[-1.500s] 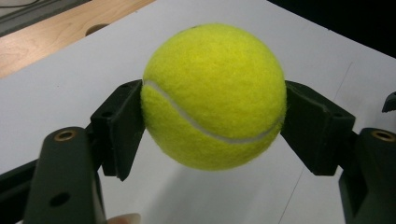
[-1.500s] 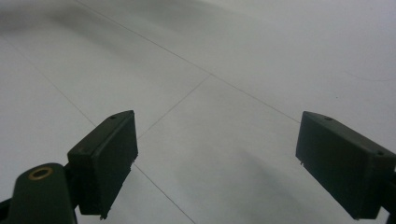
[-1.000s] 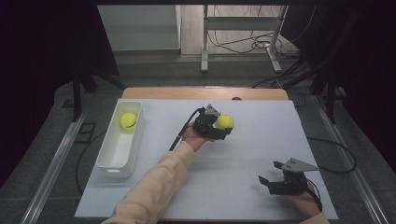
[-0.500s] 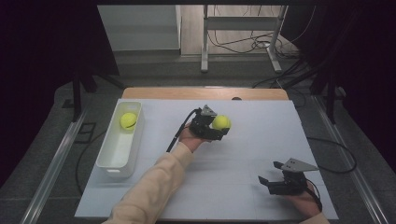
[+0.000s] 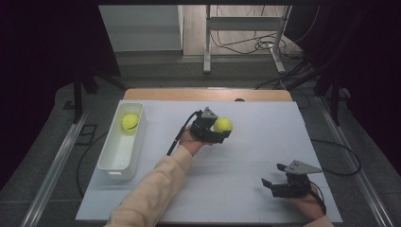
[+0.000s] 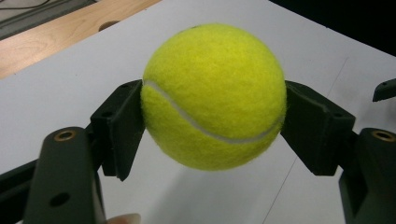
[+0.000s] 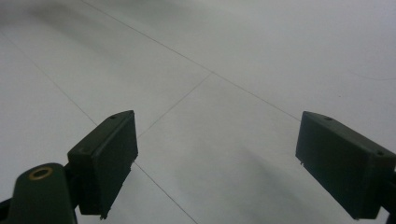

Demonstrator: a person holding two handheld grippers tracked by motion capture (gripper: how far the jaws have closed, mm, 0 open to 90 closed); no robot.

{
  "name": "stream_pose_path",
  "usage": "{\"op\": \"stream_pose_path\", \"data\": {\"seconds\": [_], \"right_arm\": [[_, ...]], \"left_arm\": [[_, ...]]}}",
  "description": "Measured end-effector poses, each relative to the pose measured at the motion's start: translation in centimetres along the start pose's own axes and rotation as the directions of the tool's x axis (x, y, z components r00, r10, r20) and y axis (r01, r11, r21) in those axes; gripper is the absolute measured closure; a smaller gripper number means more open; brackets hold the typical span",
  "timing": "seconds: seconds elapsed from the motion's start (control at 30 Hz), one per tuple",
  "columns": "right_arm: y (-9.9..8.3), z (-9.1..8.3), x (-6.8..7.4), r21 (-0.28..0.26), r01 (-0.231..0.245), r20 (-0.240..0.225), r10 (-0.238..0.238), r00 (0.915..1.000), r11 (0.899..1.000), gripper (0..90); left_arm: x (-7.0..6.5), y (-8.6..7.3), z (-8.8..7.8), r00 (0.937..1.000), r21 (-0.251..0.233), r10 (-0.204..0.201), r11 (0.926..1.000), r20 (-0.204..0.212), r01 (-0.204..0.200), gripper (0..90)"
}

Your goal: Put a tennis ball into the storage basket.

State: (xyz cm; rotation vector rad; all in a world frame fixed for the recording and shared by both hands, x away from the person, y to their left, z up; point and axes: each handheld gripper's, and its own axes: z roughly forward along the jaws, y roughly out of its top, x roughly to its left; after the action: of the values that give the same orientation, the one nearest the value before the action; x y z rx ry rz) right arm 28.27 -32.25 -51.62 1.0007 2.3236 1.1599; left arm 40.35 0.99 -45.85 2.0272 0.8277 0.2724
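Note:
My left gripper (image 5: 221, 128) is shut on a yellow tennis ball (image 5: 223, 124) and holds it above the middle of the white table (image 5: 255, 156). In the left gripper view both black pads press the sides of the tennis ball (image 6: 214, 95), which hangs clear of the surface. A second tennis ball (image 5: 129, 122) lies in the far end of the white bin (image 5: 113, 161) at the left. My right gripper (image 5: 274, 176) rests near the front right of the table with its jaws wide apart. In the right gripper view my right gripper (image 7: 215, 168) has nothing between the pads but bare table.
A wooden strip (image 5: 165, 94) runs along the table's far edge. A metal stand (image 5: 246, 42) and loose cables (image 5: 236, 45) sit on the floor beyond it. Dark curtains close in both sides. A cable (image 5: 179, 135) trails from the left gripper.
The left gripper has carried the tennis ball a little to the left and lifted it slightly. The right gripper has stayed still.

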Motion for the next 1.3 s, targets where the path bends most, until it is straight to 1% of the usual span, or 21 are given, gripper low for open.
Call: {"op": "stream_pose_path", "data": {"seconds": [0.23, 1.3], "right_arm": [[0.0, 0.0, 0.0, 0.0, 0.0, 0.0, 0.0, 1.0, 1.0, 13.3], [0.0, 0.1, 0.0, 0.003, 0.001, 0.003, -0.001, 1.0, 1.0, 13.3]], "left_arm": [[0.0, -0.1, -0.3, 1.0, -0.003, 0.002, 1.0, -0.001, -0.002, 26.4], [0.5, -1.2, -1.9, 0.9999, -0.013, -0.013, 0.9998, -0.011, 0.013, 26.4]]}}
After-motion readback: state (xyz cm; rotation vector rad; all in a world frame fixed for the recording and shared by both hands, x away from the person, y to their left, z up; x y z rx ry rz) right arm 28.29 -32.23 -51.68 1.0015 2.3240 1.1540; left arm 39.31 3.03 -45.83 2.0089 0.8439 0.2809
